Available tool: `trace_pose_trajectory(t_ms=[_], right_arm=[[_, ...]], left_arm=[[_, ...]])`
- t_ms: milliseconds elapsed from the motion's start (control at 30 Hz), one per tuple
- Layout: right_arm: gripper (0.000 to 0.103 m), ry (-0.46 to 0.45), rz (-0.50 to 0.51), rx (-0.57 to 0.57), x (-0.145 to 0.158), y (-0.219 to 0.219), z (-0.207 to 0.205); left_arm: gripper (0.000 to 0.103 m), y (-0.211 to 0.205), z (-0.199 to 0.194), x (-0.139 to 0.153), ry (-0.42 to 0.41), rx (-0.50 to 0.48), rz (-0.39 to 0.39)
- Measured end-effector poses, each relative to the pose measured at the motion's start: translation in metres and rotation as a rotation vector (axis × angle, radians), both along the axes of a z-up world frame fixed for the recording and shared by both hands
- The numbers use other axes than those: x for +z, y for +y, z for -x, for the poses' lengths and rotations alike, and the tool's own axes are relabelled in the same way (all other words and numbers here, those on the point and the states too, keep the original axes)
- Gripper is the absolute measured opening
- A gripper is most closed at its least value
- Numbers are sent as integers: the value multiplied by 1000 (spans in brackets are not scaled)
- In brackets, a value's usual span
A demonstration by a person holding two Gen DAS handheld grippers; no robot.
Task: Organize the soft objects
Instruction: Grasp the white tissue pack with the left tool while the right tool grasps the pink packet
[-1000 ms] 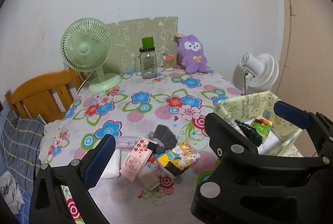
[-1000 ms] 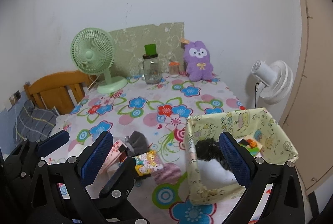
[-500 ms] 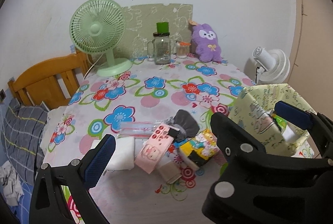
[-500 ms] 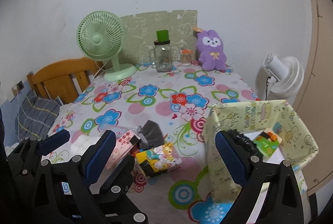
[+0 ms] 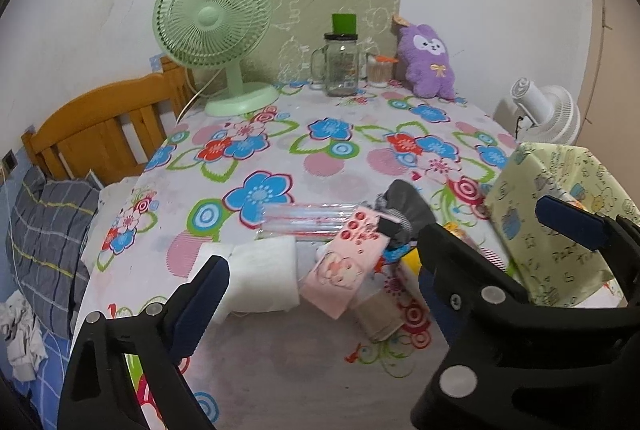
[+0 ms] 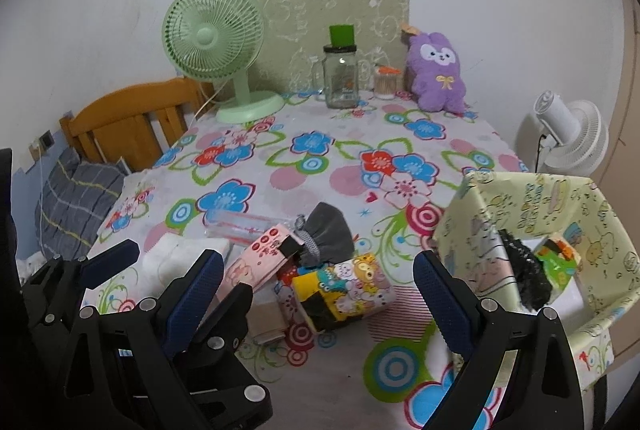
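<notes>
Hovering above the near edge of the floral tablecloth point(image 6: 320, 158), both grippers stand wide open with nothing between their pads. The left gripper point(image 5: 380, 262) faces the pile of soft goods; the right gripper point(image 6: 316, 282) is at its 3 o'clock side, its dark frame crossing the left camera's view.

The pile lies near the table's front edge, items touching or overlapping: a white folded cloth point(image 5: 264, 278) at 9 o'clock of the pile, a pink printed pack point(image 5: 344, 266) leaning across it, a grey drawstring pouch point(image 6: 328, 238) at 12 o'clock, a cartoon-print tissue pack point(image 6: 344, 294) at 4 o'clock, and a clear sleeve point(image 5: 308, 220) behind the cloth.

The yellow-green fabric bin point(image 6: 540, 198) stands at 3 o'clock of the pile, at the table's right edge, well apart from the cloth. A black knit item point(image 6: 524, 282) and a green packet point(image 6: 560, 262) lie inside.

Open cloth runs from the pile toward 12 o'clock up to the green fan point(image 5: 212, 26), glass jar point(image 5: 340, 66) and purple plush point(image 5: 428, 62) along the back edge.
</notes>
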State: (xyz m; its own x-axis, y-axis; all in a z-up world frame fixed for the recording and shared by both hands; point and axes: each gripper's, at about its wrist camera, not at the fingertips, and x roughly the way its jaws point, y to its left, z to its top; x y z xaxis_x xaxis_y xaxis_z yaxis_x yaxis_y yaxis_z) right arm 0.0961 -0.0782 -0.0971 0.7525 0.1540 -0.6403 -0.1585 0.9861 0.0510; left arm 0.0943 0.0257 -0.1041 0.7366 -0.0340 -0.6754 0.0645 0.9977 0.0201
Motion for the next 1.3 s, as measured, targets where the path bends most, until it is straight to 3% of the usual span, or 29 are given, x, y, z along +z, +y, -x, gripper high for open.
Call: trace_pose_trajectory(t_ms=[600, 1067, 1300], right_arm=[[86, 112, -10, 32, -23, 32, -33], [77, 225, -14, 17, -49, 47, -58], [66, 257, 2, 32, -58, 58, -68]], left_arm=[[93, 47, -28, -23, 56, 116, -25], [93, 54, -48, -47, 124, 121, -44], [93, 56, -54, -56, 154, 113, -34]])
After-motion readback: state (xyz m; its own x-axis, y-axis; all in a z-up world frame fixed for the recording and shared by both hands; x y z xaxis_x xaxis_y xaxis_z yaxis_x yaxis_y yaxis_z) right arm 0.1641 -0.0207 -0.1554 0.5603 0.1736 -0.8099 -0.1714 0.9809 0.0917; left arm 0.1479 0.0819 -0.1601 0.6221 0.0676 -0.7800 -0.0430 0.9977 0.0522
